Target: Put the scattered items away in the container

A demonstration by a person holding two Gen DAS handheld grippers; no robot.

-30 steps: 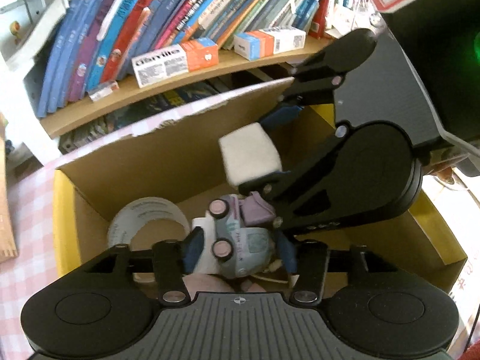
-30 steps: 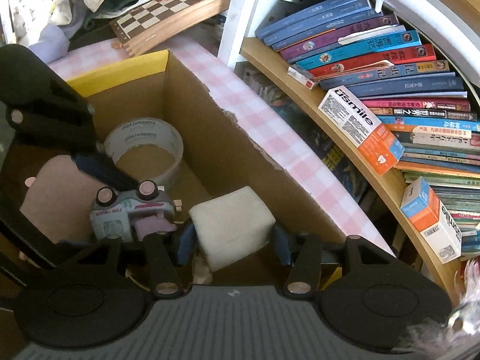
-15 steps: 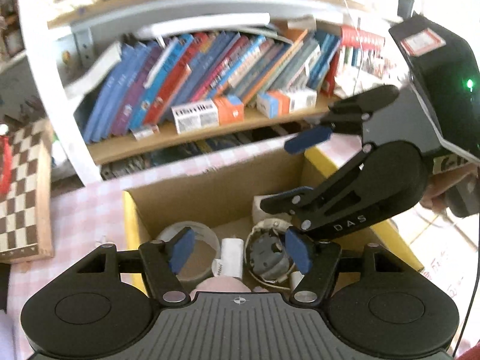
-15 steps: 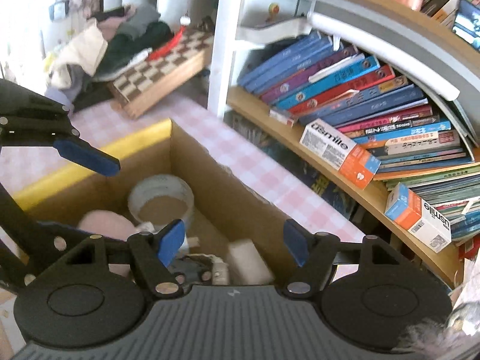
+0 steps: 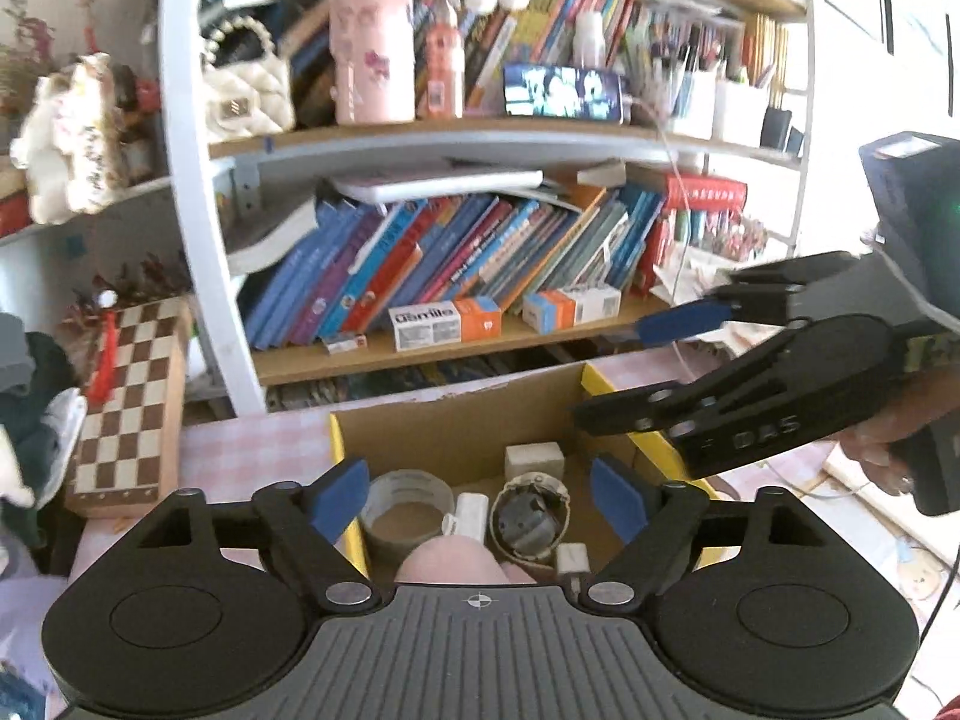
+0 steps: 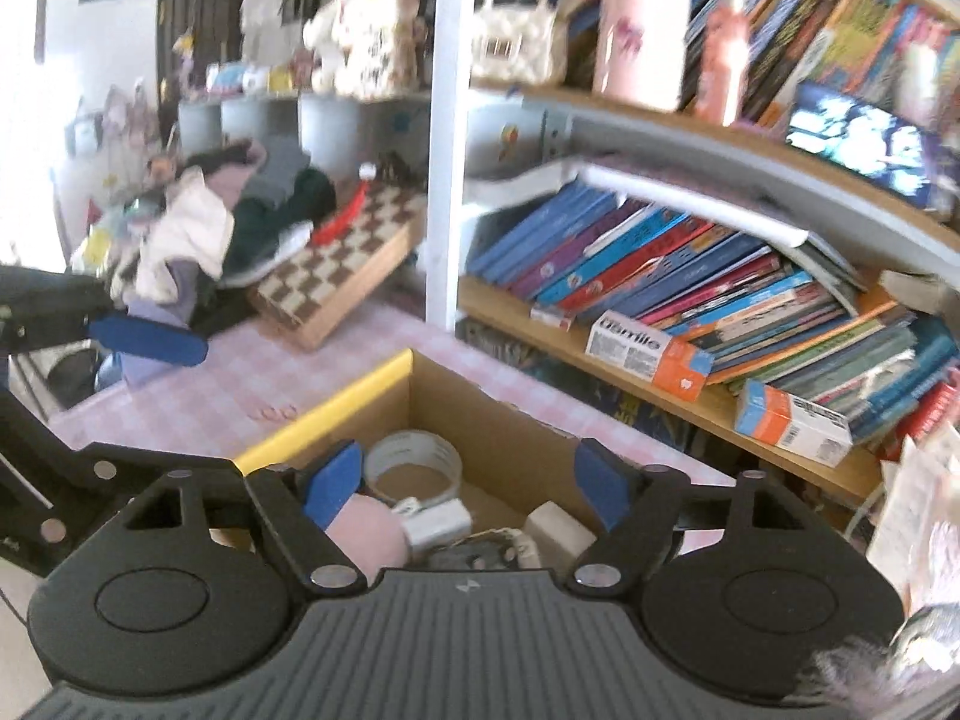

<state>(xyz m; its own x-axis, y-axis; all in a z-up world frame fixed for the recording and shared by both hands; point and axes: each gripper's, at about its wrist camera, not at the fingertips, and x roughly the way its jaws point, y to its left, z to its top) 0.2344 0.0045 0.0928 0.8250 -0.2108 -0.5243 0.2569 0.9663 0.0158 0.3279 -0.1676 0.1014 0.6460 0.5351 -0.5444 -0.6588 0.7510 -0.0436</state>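
A cardboard box with yellow flaps [image 5: 456, 432] [image 6: 486, 420] stands on the pink checked table. In it lie a tape roll [image 5: 408, 495] [image 6: 414, 462], a white block [image 5: 534, 461] [image 6: 558, 525], a toy car lying in a coil of cord [image 5: 528, 519], a white charger [image 5: 471, 513] [image 6: 435, 522] and a pink round thing [image 5: 450, 564] [image 6: 363, 531]. My left gripper [image 5: 480, 501] is open and empty above the box's near side. My right gripper [image 6: 465, 492] is open and empty above the box; it also shows in the left wrist view [image 5: 684, 324].
A white bookshelf [image 5: 198, 240] full of books stands behind the table. Small cartons [image 5: 444, 324] lie on its lower board. A chessboard box [image 5: 129, 402] [image 6: 336, 276] lies left of the cardboard box, with a heap of clothes [image 6: 210, 234] behind it.
One second ago my left gripper held the toy car and my right held the white block inside the box. Both opened, let go, and have risen up and back; both items lie in the box.
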